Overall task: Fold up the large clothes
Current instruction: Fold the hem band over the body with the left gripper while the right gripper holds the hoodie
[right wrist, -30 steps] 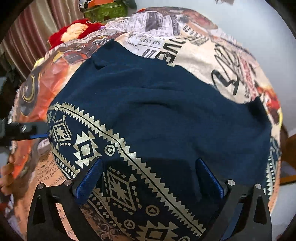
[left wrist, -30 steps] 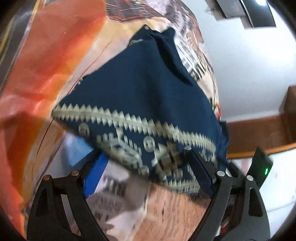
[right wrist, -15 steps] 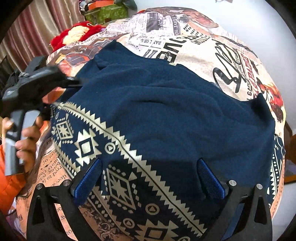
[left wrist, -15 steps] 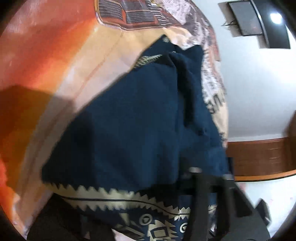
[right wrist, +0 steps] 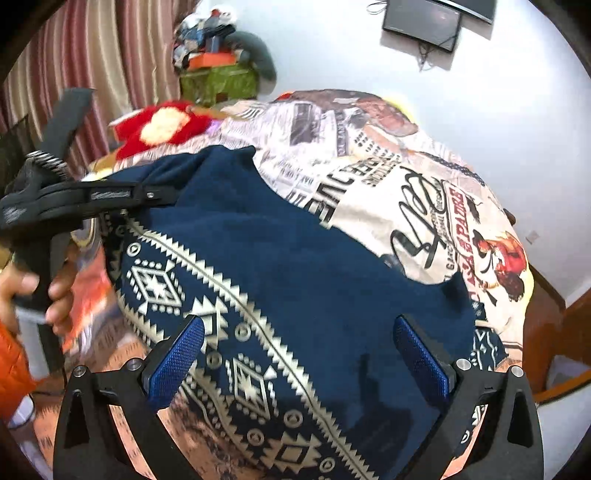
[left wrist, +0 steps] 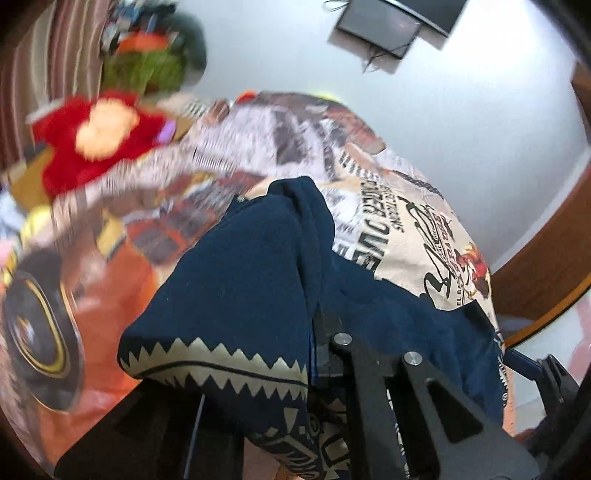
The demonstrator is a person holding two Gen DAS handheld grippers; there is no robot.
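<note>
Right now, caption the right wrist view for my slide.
Right gripper open over navy garment; left gripper pinches its far edge.

The left wrist camera sits low and very close behind the left claw [left wrist: 310, 373], looking along it across the bed [left wrist: 413, 206] toward the far white wall; the garment [left wrist: 240, 288] fills the near field and drapes over the claw's fingers. The right wrist camera rides behind the right claw [right wrist: 299, 350], a little higher and farther back, facing the same wall, with more of the garment [right wrist: 303, 266] spread below it. It also catches the left claw [right wrist: 110, 195] from the side at the frame's left. Both views share the garment, the printed bed cover [right wrist: 388, 177], the red toy [right wrist: 162, 125], the striped curtain [right wrist: 88, 62] and the wall screen [right wrist: 424, 18].
</note>
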